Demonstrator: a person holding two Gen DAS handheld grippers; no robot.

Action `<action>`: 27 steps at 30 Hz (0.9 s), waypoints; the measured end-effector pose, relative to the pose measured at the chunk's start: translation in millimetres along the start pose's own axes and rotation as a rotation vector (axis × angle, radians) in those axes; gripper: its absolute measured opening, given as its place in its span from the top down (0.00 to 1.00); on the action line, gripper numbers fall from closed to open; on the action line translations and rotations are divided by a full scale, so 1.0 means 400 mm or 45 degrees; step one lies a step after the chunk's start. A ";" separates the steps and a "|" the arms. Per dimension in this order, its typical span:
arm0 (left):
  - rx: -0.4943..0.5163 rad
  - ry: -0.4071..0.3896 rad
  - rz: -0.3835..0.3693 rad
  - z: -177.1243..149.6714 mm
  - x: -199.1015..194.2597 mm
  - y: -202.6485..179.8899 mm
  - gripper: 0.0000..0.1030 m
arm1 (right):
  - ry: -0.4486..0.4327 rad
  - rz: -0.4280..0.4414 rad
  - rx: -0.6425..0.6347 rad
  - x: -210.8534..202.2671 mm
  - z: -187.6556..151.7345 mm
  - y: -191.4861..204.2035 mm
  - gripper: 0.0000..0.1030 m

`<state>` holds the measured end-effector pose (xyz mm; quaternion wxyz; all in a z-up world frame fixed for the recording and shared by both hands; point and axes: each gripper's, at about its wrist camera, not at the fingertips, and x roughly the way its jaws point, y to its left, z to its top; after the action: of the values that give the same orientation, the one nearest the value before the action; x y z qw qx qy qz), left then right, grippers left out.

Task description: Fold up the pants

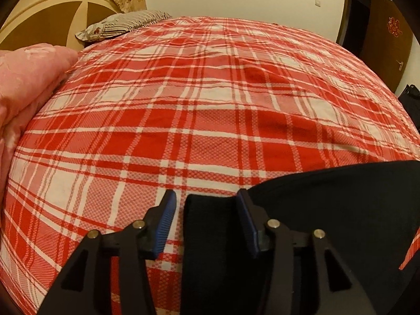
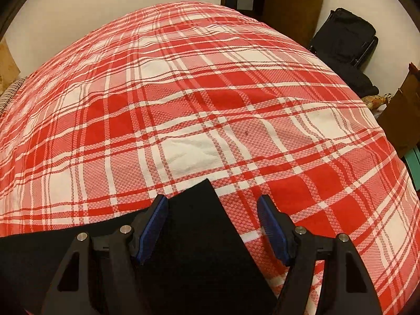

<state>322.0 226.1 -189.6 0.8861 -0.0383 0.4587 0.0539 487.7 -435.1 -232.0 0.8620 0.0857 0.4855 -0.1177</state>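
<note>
Your black fabric pants (image 1: 328, 210) lie flat at the near edge of the bed covered in a red-and-white plaid sheet (image 1: 210, 92). Your left claw (image 1: 206, 204) stands apart, a pants corner between its blue pads without being pinched. Your right claw (image 2: 212, 210) is likewise apart over another corner of the pants (image 2: 199, 236). A pink quilted blanket (image 1: 29, 84) bunches at the left, a striped pillow (image 1: 123, 23) sits by the cream headboard (image 1: 47, 15), and a black bag (image 2: 344, 36) stands beside the wooden door (image 2: 291, 2). The sheet ahead is open.
</note>
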 end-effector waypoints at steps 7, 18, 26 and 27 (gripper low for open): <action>0.062 -0.013 -0.084 0.007 -0.013 -0.027 0.88 | -0.018 0.046 -0.089 -0.046 -0.016 0.036 0.93; 0.043 -0.148 -0.142 0.025 -0.116 -0.018 0.89 | -0.288 0.077 -0.108 -0.262 -0.075 0.003 0.93; -0.015 -0.257 -0.265 0.000 -0.206 0.009 0.89 | -0.413 0.089 -0.094 -0.379 -0.184 -0.055 0.94; -0.019 -0.269 -0.277 -0.006 -0.217 0.013 0.89 | -0.429 0.088 -0.084 -0.391 -0.203 -0.067 0.95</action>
<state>269.9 225.9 -120.2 0.9297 -0.0884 0.3557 -0.0354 335.5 -420.7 -140.3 0.9371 0.0530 0.3345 -0.0849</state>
